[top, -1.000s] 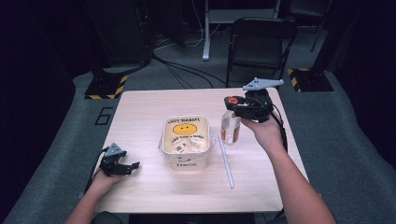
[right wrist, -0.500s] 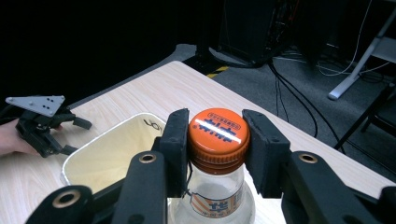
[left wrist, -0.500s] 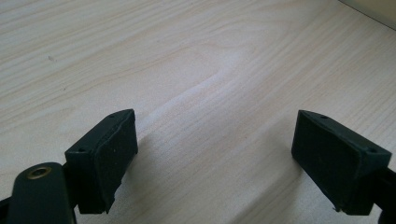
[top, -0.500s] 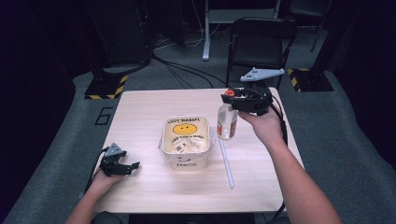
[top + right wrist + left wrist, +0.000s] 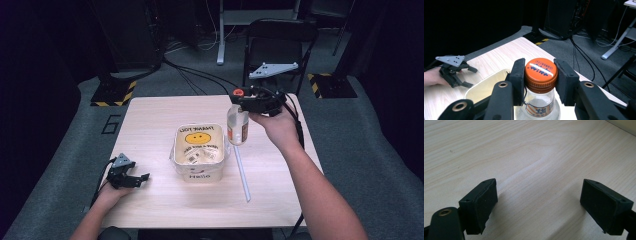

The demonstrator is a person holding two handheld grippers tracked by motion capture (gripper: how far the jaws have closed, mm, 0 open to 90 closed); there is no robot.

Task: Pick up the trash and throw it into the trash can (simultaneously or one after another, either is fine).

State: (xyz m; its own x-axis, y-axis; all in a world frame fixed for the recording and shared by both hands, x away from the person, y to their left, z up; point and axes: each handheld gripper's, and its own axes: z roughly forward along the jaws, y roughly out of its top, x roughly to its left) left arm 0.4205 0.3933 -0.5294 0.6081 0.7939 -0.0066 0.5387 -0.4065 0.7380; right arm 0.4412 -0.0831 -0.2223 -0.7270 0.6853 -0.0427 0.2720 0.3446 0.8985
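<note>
Table [image 5: 529, 157] matt pale wood; bottle [image 5: 537, 106] clear, probably plastic.

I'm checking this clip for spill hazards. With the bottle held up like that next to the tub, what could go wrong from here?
1. The right gripper clamps the bottle only by its orange cap, so the hanging body could swing, or the cap could slip out of the fingers.
2. The bottle hangs close beside the tub, so a sideways move might knock its rim.
3. A straw lies on the table just below; a dropped bottle would probably send it rolling.
</note>
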